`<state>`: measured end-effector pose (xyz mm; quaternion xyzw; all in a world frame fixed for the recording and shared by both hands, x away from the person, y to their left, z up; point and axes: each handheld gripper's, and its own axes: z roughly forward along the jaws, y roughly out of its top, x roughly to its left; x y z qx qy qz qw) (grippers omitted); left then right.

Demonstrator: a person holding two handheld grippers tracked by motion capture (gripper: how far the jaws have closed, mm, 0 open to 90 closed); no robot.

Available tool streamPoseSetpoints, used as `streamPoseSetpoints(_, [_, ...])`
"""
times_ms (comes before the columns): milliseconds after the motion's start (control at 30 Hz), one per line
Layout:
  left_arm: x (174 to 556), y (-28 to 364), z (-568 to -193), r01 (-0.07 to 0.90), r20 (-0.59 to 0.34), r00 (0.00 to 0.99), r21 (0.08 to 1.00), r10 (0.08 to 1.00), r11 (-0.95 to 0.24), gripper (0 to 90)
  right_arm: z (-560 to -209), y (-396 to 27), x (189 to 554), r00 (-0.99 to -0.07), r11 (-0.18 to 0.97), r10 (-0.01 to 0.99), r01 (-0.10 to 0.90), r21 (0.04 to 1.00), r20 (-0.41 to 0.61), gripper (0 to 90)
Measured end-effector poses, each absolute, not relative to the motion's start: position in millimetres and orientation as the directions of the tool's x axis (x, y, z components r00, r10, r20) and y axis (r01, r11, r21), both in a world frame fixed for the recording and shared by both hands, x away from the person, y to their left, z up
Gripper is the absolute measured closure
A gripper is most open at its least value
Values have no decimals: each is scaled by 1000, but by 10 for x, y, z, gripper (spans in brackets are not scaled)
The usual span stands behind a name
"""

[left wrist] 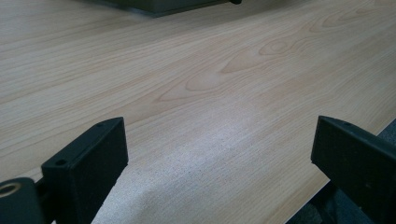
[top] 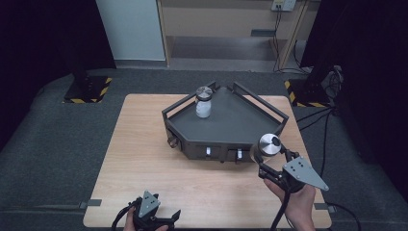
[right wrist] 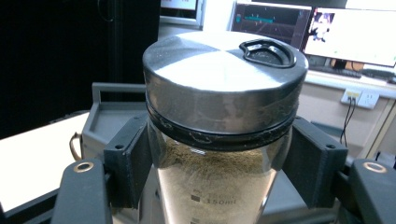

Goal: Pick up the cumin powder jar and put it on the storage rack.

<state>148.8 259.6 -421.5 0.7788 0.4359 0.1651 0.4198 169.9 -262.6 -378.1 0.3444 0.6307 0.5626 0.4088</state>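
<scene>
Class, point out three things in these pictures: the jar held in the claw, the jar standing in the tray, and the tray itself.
held jar [right wrist: 219,79]: right gripper view, side of its metal lid.
standing jar [top: 204,107]: high view, its white-filled glass body.
tray [top: 240,120]: high view, bare dark floor.

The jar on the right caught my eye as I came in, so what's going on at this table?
A person works at a wooden table with a hand-held gripper in each hand. The right hand-held gripper is shut on a glass jar with a metal lid, holding it upright in front of the dark tray's right front corner. A second jar stands on the tray near its back. The left hand-held gripper rests open and empty at the table's near edge.
</scene>
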Motion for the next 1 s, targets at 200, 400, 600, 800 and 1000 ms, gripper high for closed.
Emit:
streamPoseSetpoints(200, [1482,2591,-4214,539,-111,570,798,814,-269,29,-3600,-2550,1792,-426,143,891,-65,988,-157,308])
streamPoseSetpoints(400, [1481,2589,-4215,538,-114,573,799,812,-267,29,-3440,-2485,1962,-411,139,896,-102,985,-169,308])
streamPoseSetpoints(600, [1482,2594,-4216,539,-120,573,800,811,-263,29,-3306,-2417,2177,-400,128,901,-122,984,-166,308])
streamPoseSetpoints(800, [1480,2610,-4213,540,-125,571,802,811,-257,29,-3197,-2330,2426,-397,126,903,-129,984,-167,308])
streamPoseSetpoints(1000, [1486,2620,-4214,543,-132,571,801,810,-252,29,-3113,-2227,2656,-401,124,902,-119,985,-162,308])
